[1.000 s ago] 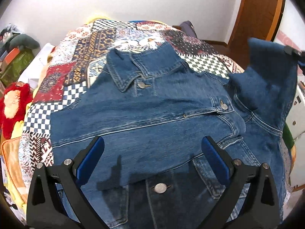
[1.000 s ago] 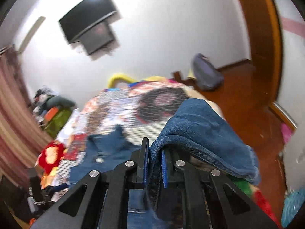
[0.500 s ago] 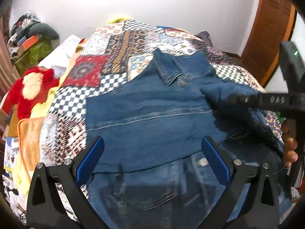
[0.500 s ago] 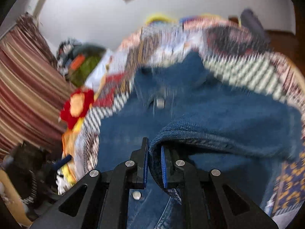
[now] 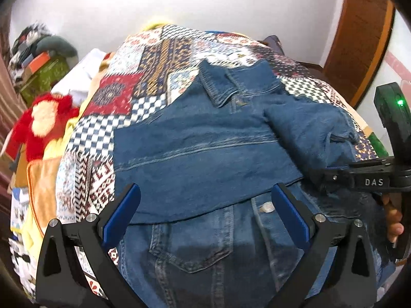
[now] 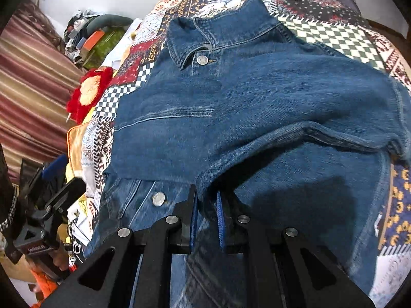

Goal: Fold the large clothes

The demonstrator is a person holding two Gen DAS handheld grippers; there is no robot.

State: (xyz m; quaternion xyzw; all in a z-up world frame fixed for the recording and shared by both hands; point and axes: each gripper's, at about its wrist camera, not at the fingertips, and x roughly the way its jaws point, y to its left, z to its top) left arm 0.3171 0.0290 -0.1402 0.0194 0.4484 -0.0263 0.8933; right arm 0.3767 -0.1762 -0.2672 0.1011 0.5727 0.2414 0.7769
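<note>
the denim jacket (image 5: pixel 205 154) lies front up on the patchwork quilt (image 5: pixel 154 59) of the bed, its collar (image 5: pixel 218 87) at the far end and its long axis running from the collar toward the tongs. taking the collar as landmark: one sleeve is already laid across the chest just below it, reaching toward the red plush toy (image 5: pixel 43 123) side, and the other sleeve (image 6: pixel 295 128) is carried in over the body from the opposite side.

the right tongs (image 6: pixel 206 218) are clamped on the cuff end of that sleeve, low over the jacket's middle below the collar. the left tongs (image 5: pixel 205 220) stand wide apart and hold nothing, hovering over the hem end, farthest from the collar.

the right hand is the nearer one, so it likely lays the sleeve flat across the chest and lets go; the next fold would then run along the collar-to-hem axis.
</note>
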